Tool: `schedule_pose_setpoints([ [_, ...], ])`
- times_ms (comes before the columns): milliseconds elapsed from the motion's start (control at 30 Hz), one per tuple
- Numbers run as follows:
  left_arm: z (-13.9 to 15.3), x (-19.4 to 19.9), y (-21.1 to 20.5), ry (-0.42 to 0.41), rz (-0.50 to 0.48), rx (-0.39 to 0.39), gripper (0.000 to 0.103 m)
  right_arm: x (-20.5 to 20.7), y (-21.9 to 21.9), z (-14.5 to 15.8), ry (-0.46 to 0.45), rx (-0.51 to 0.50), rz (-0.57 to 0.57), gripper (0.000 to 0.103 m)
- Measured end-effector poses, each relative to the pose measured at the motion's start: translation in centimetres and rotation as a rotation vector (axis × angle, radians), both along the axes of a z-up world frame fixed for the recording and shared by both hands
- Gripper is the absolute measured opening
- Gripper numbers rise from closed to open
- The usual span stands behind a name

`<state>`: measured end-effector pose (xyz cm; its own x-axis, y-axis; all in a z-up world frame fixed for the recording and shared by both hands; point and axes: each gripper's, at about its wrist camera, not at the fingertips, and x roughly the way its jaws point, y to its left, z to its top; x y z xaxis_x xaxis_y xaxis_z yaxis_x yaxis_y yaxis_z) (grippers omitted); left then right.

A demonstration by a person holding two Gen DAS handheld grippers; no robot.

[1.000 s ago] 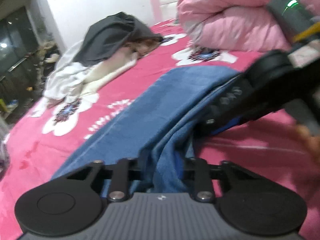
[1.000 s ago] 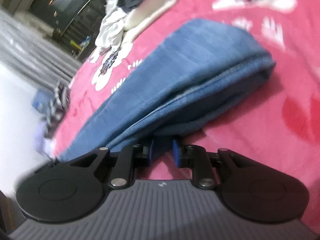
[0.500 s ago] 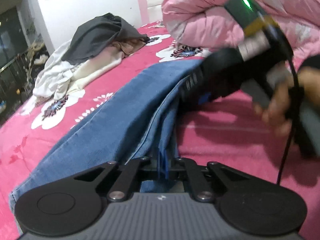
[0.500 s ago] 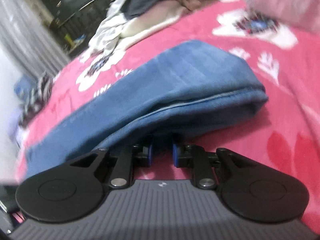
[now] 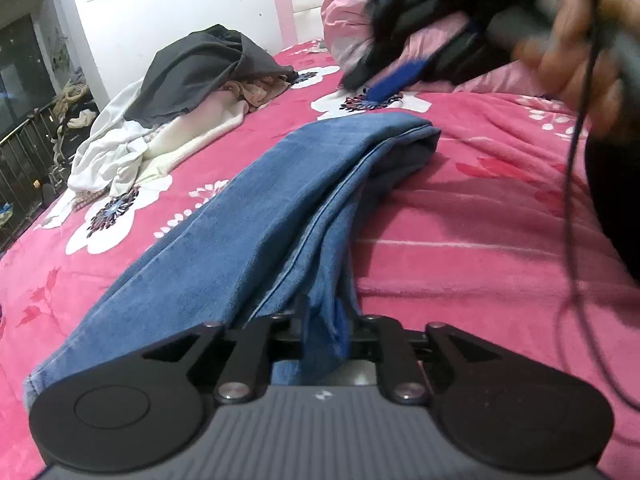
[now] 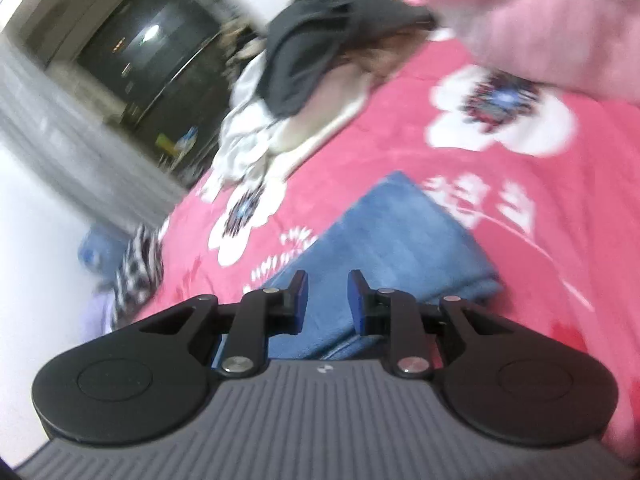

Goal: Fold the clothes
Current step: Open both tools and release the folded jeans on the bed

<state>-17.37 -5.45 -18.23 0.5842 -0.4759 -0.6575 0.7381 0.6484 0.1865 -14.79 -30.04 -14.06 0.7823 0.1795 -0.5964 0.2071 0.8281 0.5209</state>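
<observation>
Blue jeans (image 5: pixel 256 216), folded lengthwise, lie across the red floral bedspread (image 5: pixel 480 216). Low in the left wrist view my left gripper (image 5: pixel 325 330) is shut on the near edge of the denim, which bunches between its fingers. A hand (image 5: pixel 576 52) holds my right gripper (image 5: pixel 372 82) in the air above the far folded end of the jeans, blurred by motion. In the right wrist view that right gripper (image 6: pixel 327 300) is open, its blue pads (image 6: pixel 356 300) apart with nothing between them, and the jeans (image 6: pixel 384 236) lie below it.
A heap of dark grey, white and beige clothes (image 5: pixel 180 96) lies at the back left of the bed. A pink duvet (image 5: pixel 348 16) is bunched by the headboard. A black cable (image 5: pixel 572 200) hangs at the right. A checked cloth (image 6: pixel 138 272) sits at the bed's edge.
My right gripper has let go of the jeans, opened, and risen away from their far end. My left gripper keeps its hold on the near edge.
</observation>
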Motion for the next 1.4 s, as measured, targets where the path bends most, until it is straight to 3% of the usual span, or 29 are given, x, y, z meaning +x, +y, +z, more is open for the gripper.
schedule_pose_setpoints([
  [133,1.8,0.7,1.6,0.037,0.044,-0.088,0.028,1.5,1.9,-4.1,0.097,-0.200,0.063,0.024],
  [267,3.3,1.5,3.0,0.069,0.091,-0.161,0.033,2.0,2.2,-2.7,0.117,-0.229,0.049,0.025],
  [467,0.2,3.3,2.8,0.101,0.143,-0.087,0.034,0.3,4.5,-0.6,-0.083,-0.261,0.139,0.028],
  [533,-1.2,3.0,2.8,0.099,0.145,-0.061,0.034,1.3,5.5,-2.1,0.003,-0.288,0.197,0.042],
  [567,-1.5,2.7,2.7,0.091,0.142,-0.046,0.034,1.8,5.9,-3.5,0.059,-0.308,0.231,0.042],
  [667,-1.1,2.4,2.5,0.081,0.147,-0.028,0.034,1.6,6.8,-3.4,0.016,-0.365,0.245,0.043],
  [867,-0.5,3.0,3.9,0.165,0.212,-0.102,0.038,1.1,8.6,-0.8,-0.080,-0.427,0.273,0.043],
  [967,-0.4,2.9,4.8,0.199,0.249,-0.143,0.039,2.5,9.0,-3.2,0.056,-0.458,0.293,0.044],
  [1067,0.2,2.7,6.3,0.245,0.300,-0.205,0.050,2.9,8.6,-2.7,0.062,-0.422,0.270,0.045],
  [1167,1.2,1.8,8.8,0.264,0.360,-0.261,0.056,2.1,8.6,-1.5,0.000,-0.429,0.256,0.045],
  [1400,4.1,0.1,15.3,0.199,0.534,-0.362,0.085,2.1,9.5,-0.9,-0.056,-0.398,0.279,0.045],
])
